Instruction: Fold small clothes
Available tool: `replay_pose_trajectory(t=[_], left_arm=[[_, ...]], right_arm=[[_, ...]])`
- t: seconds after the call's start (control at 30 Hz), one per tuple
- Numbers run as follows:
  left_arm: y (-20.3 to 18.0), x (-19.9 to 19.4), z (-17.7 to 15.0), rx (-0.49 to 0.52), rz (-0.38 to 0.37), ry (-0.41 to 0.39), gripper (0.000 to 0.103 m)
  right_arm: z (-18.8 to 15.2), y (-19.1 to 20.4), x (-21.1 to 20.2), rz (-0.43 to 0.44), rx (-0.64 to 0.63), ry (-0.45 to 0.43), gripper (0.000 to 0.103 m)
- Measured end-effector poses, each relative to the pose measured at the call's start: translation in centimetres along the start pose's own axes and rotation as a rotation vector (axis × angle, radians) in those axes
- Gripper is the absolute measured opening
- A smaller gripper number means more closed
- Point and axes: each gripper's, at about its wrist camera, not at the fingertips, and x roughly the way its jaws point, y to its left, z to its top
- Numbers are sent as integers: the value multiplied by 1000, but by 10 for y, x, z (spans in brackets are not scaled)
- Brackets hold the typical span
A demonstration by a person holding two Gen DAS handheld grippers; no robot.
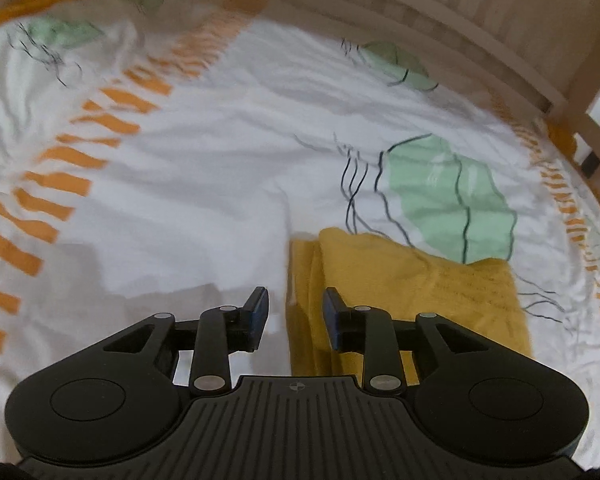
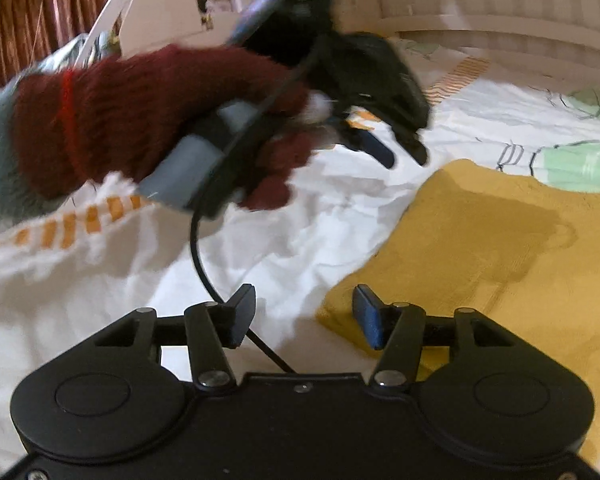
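both grippers — left (image 1: 296, 318), right (image 2: 304, 316) — are hovering with fingers apart, gripping nothing, over the folded cloth (image 2: 500, 248) on the bed (image 1: 204, 200).

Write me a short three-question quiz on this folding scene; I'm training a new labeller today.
1. True or false: the left gripper grips the mustard-yellow knitted garment.
2. The garment lies on: A) a wooden floor B) the white bedsheet with orange stripes and green patches C) a metal tray.
3. Fill in: the right gripper has its jaws ____.

Key: 1 false; 2 B; 3 open.
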Motion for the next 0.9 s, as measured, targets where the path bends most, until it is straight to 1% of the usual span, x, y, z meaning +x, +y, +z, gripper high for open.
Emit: replay_pose_trajectory(t=[0.07,0.1,0.13,0.17,0.2,0.27,0.43,0.47,0.5,0.57,0.6,0.63,0.67,0.7,0.77,0.83,0.9], left_arm=[[-5,-17,-7,21,-3,-26,34],[-8,-24,-12,34,-1,-37,38],[-13,-30,-17,47,-4,-49,39],[-18,-36,-23,62,-14,-58,39],[-22,-40,-29,72,-23,-63,40],[-31,-45,-43,86,-45,-64,40],[-42,-33,-74,86,-79,-31,40],[-41,-27,-79,76,-75,-14,40],[-38,-21,-83,63,-69,3,40],[-30,-10,-92,38,-54,45,40],[-25,-6,-95,31,-50,48,40],[-21,-7,-98,31,-56,33,41],[-19,-8,-100,32,-49,27,43],[-18,-8,-101,27,-46,33,43],[-13,-9,-102,4,-66,29,44],[-12,-7,-102,-11,-78,26,44],[-11,-6,-103,-15,-81,25,44]], right_arm=[[-1,-4,-13,-6,27,-14,62],[-2,-7,-21,-8,43,-21,64],[-3,-9,-26,-11,57,-22,65],[-4,-13,-31,-16,74,-21,69],[-5,-18,-34,-22,87,-19,71],[-9,-23,-42,-40,107,-10,71],[-22,-40,-56,-97,160,14,72],[-21,-42,-57,-107,170,18,73],[-21,-47,-59,-117,182,21,76],[-20,-60,-63,-137,202,21,77],[-18,-66,-64,-151,209,18,78],[-16,-71,-65,-167,213,12,78],[-12,-76,-65,-181,216,5,82],[-8,-82,-66,-191,219,-4,89],[3,-95,-63,-203,225,-29,98],[15,-106,-59,-209,224,-62,102],[26,-115,-51,-218,214,-92,103]])
